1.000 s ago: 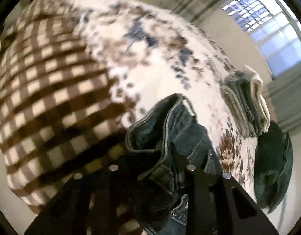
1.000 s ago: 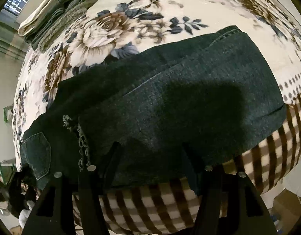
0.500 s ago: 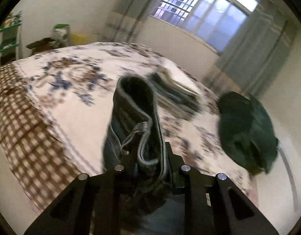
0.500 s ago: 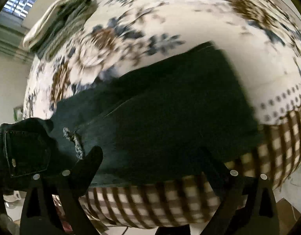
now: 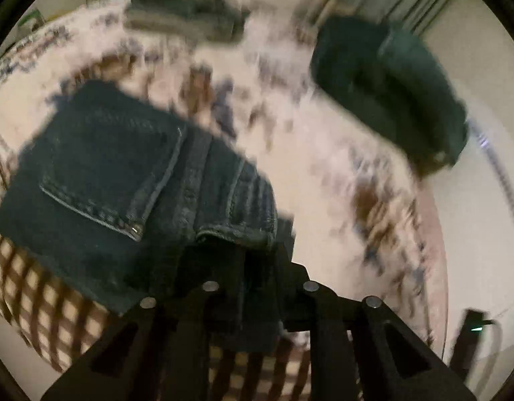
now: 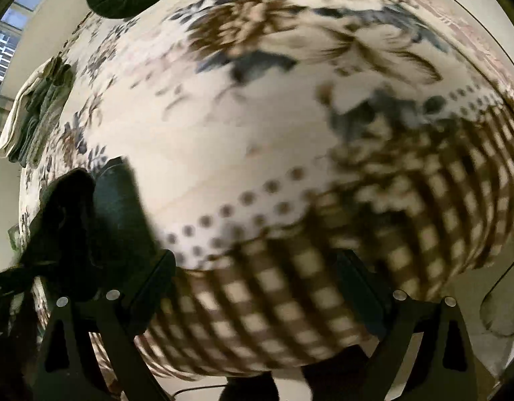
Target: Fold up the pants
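The left gripper [image 5: 257, 267] is pinching the waistband of the jeans [image 5: 129, 180], its jaws pressed nearly together on the denim. The jeans are lying in a folded block with a back pocket facing up, near the checked edge of the bed [image 5: 323, 153], the floral spread stretching beyond them. Toward the far edge a stack of folded clothes [image 5: 186, 13] is sitting, and a dark green garment [image 5: 390, 90] is lying at the far right corner. The right gripper [image 6: 257, 284] is hovering spread wide and empty over the checked border, with the jeans at its left. To finish this fold well, the left hand should probably be laying the waistband square on the layer beneath, releasing only once edges are lining up.
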Motion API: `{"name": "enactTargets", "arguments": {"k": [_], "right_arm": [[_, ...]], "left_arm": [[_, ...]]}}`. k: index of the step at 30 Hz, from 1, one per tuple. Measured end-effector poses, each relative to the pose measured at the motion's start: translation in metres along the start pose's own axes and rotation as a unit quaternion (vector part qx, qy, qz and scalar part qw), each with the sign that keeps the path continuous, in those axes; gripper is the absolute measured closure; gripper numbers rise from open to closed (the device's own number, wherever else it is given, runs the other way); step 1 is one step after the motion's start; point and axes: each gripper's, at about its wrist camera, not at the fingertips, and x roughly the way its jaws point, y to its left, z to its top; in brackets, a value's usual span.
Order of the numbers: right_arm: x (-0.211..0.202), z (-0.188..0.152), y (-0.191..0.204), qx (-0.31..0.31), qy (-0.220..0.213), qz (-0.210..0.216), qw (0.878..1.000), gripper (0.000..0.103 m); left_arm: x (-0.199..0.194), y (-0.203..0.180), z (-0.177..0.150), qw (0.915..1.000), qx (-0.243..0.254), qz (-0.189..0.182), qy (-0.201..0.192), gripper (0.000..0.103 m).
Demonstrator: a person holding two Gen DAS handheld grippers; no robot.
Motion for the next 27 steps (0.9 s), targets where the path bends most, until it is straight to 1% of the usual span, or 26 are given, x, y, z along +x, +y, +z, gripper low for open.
{"name": "enactTargets", "arguments": {"k": [1, 2, 3, 5, 6, 7, 8, 9, 11, 12, 13, 14, 16, 17, 18, 19, 20, 21, 23, 24, 25, 26, 27], "right_arm": [[-0.002, 0.002, -0.003, -0.006, 0.003, 0.009, 1.0, 0.004], [-0.004, 0.005, -0.006, -0.016, 0.01, 0.021, 1.0, 0.004], [-0.005, 0.008, -0.005, -0.024, 0.017, 0.034, 0.999, 0.004], [-0.008, 0.012, -0.001, -0.032, 0.033, 0.073, 0.996, 0.004], [-0.008, 0.015, 0.002, -0.033, 0.042, 0.096, 0.994, 0.004], [-0.007, 0.019, 0.01, -0.036, 0.056, 0.121, 0.99, 0.004], [-0.004, 0.023, 0.022, -0.038, 0.068, 0.15, 0.986, 0.004], [-0.002, 0.028, 0.034, -0.044, 0.074, 0.169, 0.982, 0.004], [0.008, 0.035, 0.064, -0.053, 0.088, 0.209, 0.972, 0.004], [0.014, 0.037, 0.078, -0.058, 0.096, 0.222, 0.969, 0.004], [0.022, 0.037, 0.095, -0.062, 0.104, 0.236, 0.964, 0.004], [0.035, 0.038, 0.114, -0.071, 0.119, 0.25, 0.958, 0.004], [0.059, 0.038, 0.139, -0.077, 0.145, 0.25, 0.954, 0.004], [0.074, 0.036, 0.15, -0.077, 0.163, 0.242, 0.954, 0.004], [0.088, 0.034, 0.159, -0.077, 0.171, 0.213, 0.959, 0.004], [0.096, 0.033, 0.165, -0.077, 0.172, 0.192, 0.963, 0.003], [0.107, 0.033, 0.168, -0.07, 0.175, 0.172, 0.967, 0.003], [0.11, 0.034, 0.168, -0.06, 0.174, 0.166, 0.969, 0.003], [0.106, 0.032, 0.173, -0.063, 0.168, 0.154, 0.972, 0.004], [0.102, 0.03, 0.178, -0.072, 0.166, 0.155, 0.971, 0.007], [0.096, 0.026, 0.184, -0.088, 0.162, 0.145, 0.972, 0.01], [0.088, 0.02, 0.191, -0.103, 0.153, 0.137, 0.973, 0.016], [0.082, 0.019, 0.191, -0.104, 0.148, 0.144, 0.973, 0.017]], "left_arm": [[0.007, 0.002, -0.001, 0.9996, -0.008, -0.005, 0.026, 0.084], [0.01, 0.003, -0.004, 0.9985, -0.016, -0.021, 0.048, 0.084], [0.009, 0.001, -0.007, 0.9976, -0.017, -0.025, 0.062, 0.082], [0.0, -0.006, -0.006, 0.997, 0.015, 0.01, 0.075, 0.056], [-0.008, -0.009, -0.004, 0.996, 0.033, 0.018, 0.081, 0.028], [-0.015, -0.008, -0.001, 0.9961, 0.038, 0.019, 0.077, 0.017], [-0.025, -0.006, 0.0, 0.9965, 0.043, 0.019, 0.069, 0.017], [-0.036, -0.003, 0.004, 0.9968, 0.046, 0.024, 0.062, 0.017], [-0.054, 0.014, 0.012, 0.9965, 0.051, 0.05, 0.043, 0.017], [-0.063, 0.024, 0.018, 0.9962, 0.052, 0.063, 0.032, 0.017], [-0.072, 0.037, 0.026, 0.9948, 0.053, 0.085, 0.021, 0.017], [-0.077, 0.049, 0.033, 0.9936, 0.053, 0.099, 0.013, 0.017], [-0.085, 0.077, 0.046, 0.9899, 0.052, 0.131, -0.005, 0.017], [-0.085, 0.09, 0.05, 0.9879, 0.052, 0.146, -0.008, 0.017], [-0.082, 0.103, 0.052, 0.9855, 0.052, 0.162, -0.008, 0.017], [-0.076, 0.12, 0.054, 0.9828, 0.045, 0.179, -0.003, 0.017], [-0.071, 0.134, 0.056, 0.9815, 0.032, 0.189, 0.007, 0.017], [-0.067, 0.149, 0.056, 0.9807, 0.016, 0.194, 0.017, 0.017], [-0.067, 0.175, 0.054, 0.9777, -0.014, 0.208, 0.024, 0.017], [-0.069, 0.186, 0.053, 0.977, -0.025, 0.211, 0.022, 0.017], [-0.07, 0.19, 0.051, 0.976, -0.029, 0.215, 0.02, 0.017], [-0.072, 0.194, 0.05, 0.9746, -0.032, 0.221, 0.017, 0.017], [-0.076, 0.199, 0.048, 0.9742, -0.037, 0.222, 0.015, 0.017]]}}
